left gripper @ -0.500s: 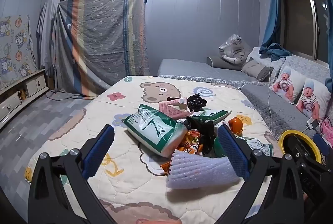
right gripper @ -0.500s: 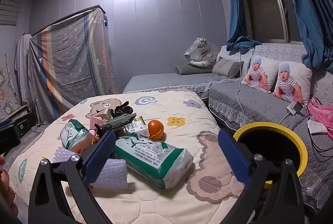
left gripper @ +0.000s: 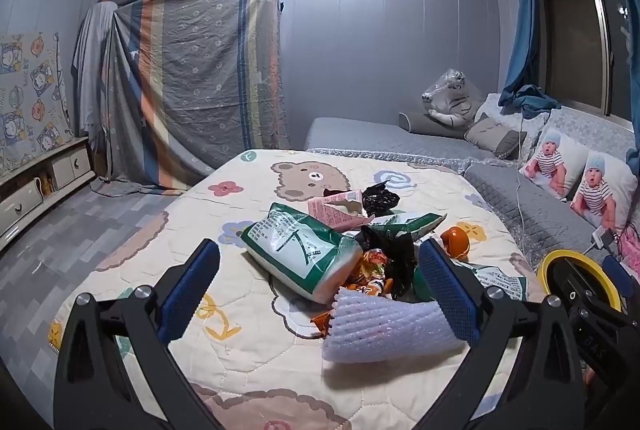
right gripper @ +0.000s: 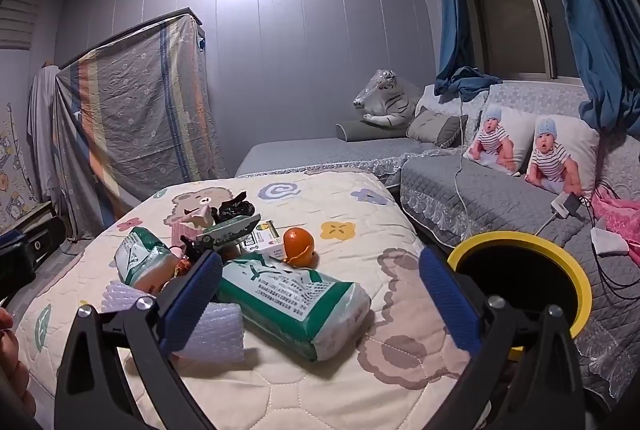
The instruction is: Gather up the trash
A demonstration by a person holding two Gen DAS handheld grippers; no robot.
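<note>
A heap of trash lies on the cartoon-bear quilt (left gripper: 132,270): a green-and-white bag (left gripper: 304,254), a white foam net sleeve (left gripper: 392,326), orange wrappers (left gripper: 368,270), a black plastic bag (left gripper: 380,196) and an orange fruit (left gripper: 456,242). My left gripper (left gripper: 320,294) hovers open just short of the heap, nothing between its blue pads. My right gripper (right gripper: 320,294) is open too, with a second green-and-white bag (right gripper: 296,302) lying on the quilt (right gripper: 328,382) between and beyond its fingers, untouched. The foam sleeve (right gripper: 216,330) sits behind its left finger. A yellow-rimmed black bin (right gripper: 524,282) stands at the bed's right side.
A grey sofa (right gripper: 480,198) with two baby-print cushions (right gripper: 536,154), cables and a charger runs along the right. A plush tiger (left gripper: 452,98) lies at the back. A striped sheet (left gripper: 192,82) covers furniture on the left wall. A person's fingers (right gripper: 8,326) show at the left edge.
Both views have barely shifted; the trash lies as before and both grippers stay open.
</note>
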